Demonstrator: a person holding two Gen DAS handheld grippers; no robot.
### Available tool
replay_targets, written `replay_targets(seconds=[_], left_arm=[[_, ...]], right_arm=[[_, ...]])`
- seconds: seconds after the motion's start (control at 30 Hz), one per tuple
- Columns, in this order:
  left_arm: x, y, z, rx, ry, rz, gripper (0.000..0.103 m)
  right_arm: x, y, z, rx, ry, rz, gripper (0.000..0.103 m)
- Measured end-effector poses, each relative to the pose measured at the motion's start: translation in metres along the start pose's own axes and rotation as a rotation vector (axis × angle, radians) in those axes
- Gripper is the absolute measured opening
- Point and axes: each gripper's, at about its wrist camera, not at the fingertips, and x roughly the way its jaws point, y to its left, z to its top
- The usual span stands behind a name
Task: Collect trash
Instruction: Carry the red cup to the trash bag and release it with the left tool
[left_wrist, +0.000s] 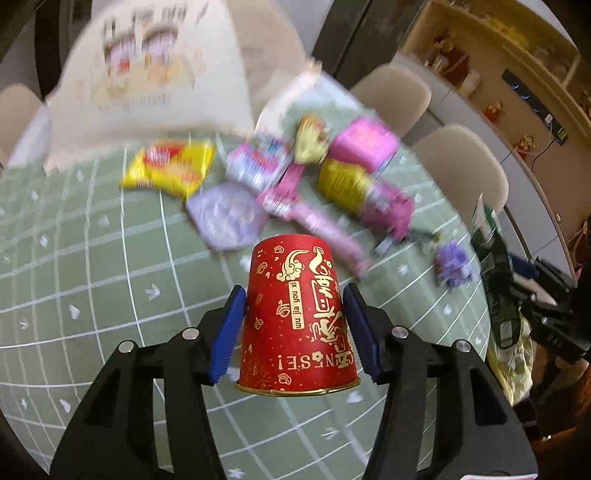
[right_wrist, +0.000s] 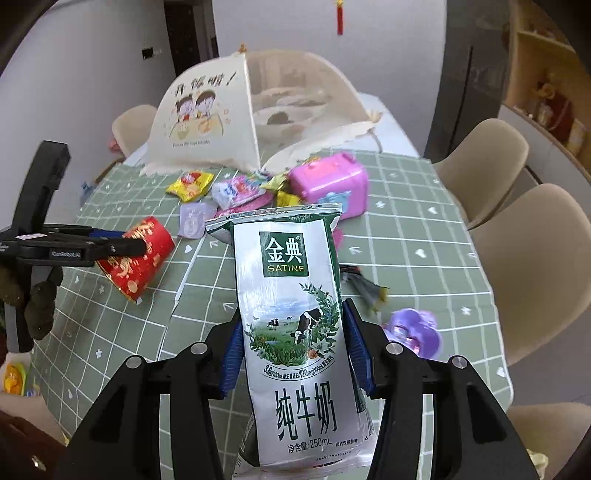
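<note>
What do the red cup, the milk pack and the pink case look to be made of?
Red cup: likely coated paper, slightly glossy, with a rolled rim and gold print. Milk pack: apparently laminated carton or foil-lined film, shiny, with a creased and flattened top seal. Pink case: seemingly moulded hard plastic, smooth with rounded corners, though blurred.

You stand at a table (right_wrist: 424, 236) under a green checked cloth, with beige moulded chairs (right_wrist: 532, 236) down its right side and another chair (right_wrist: 133, 123) at the far left. Behind them you see a pale grey wall (right_wrist: 92, 55), a dark doorway (right_wrist: 190, 27) and a red tassel (right_wrist: 340, 16) hanging high. Light wooden shelving (right_wrist: 543, 74) fills the right corner. Daylight is soft and even.
</note>
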Motion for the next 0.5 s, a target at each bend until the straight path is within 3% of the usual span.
replay_targets(seconds=[0.27, 0.5], left_arm=[[-0.087, -0.117, -0.021, 0.054, -0.3, 0.084, 0.052], [-0.129, -0.21, -0.057, 0.046, -0.412, 0.054, 0.052]], right_arm=[[-0.091, -0.034, -0.034, -0.033, -0.132, 0.003, 0.047], [-0.18, -0.074, -0.079, -0.027, -0.24, -0.033, 0.047]])
